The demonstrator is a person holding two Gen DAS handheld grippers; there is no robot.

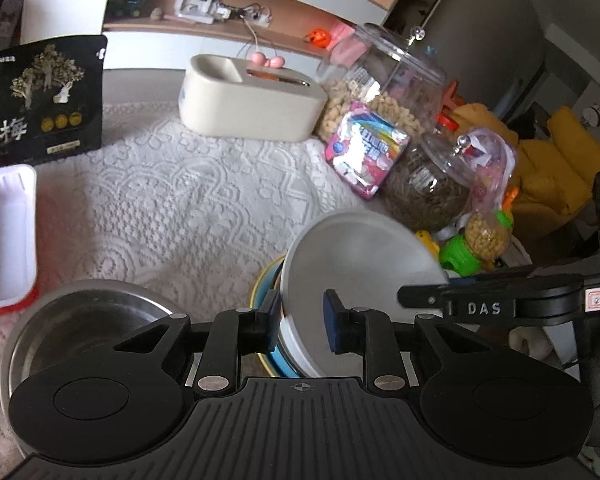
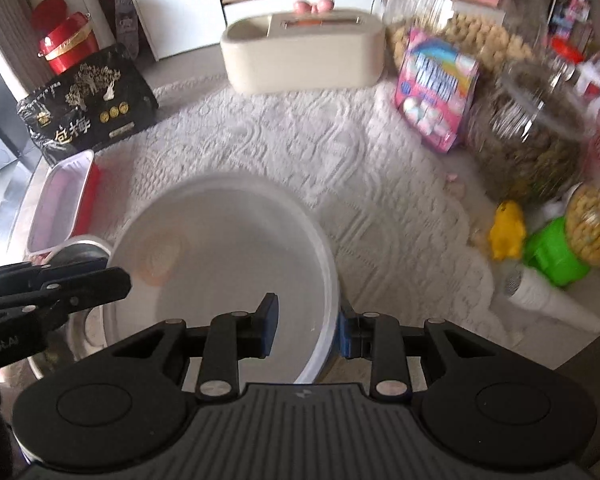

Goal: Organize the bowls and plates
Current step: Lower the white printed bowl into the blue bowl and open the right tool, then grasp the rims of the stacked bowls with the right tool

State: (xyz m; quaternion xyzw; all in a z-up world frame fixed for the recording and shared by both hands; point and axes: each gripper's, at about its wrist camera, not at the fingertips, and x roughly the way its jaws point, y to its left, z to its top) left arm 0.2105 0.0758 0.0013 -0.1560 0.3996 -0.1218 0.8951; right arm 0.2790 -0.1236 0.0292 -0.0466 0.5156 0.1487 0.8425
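Note:
A white bowl [image 1: 360,256] sits over a blue-rimmed dish [image 1: 262,286] on the lace cloth. In the left wrist view my left gripper [image 1: 305,320] straddles its near left rim, one pad outside and one inside, shut on the wall. My right gripper [image 1: 420,295] reaches in from the right. In the right wrist view the white bowl [image 2: 228,256] fills the centre. There my right gripper [image 2: 308,330] clamps its right rim, and my left gripper [image 2: 112,280] comes in from the left. A steel bowl [image 1: 80,328] stands just left of the stack, mostly hidden in the right wrist view.
A white tray with red sides [image 1: 4,232] lies at the left edge, with a black snack bag [image 1: 40,96] behind it. A cream box [image 1: 252,96] stands at the back. Glass jars [image 1: 428,184], a pink bag [image 1: 364,148] and green and yellow toys [image 2: 548,248] crowd the right side.

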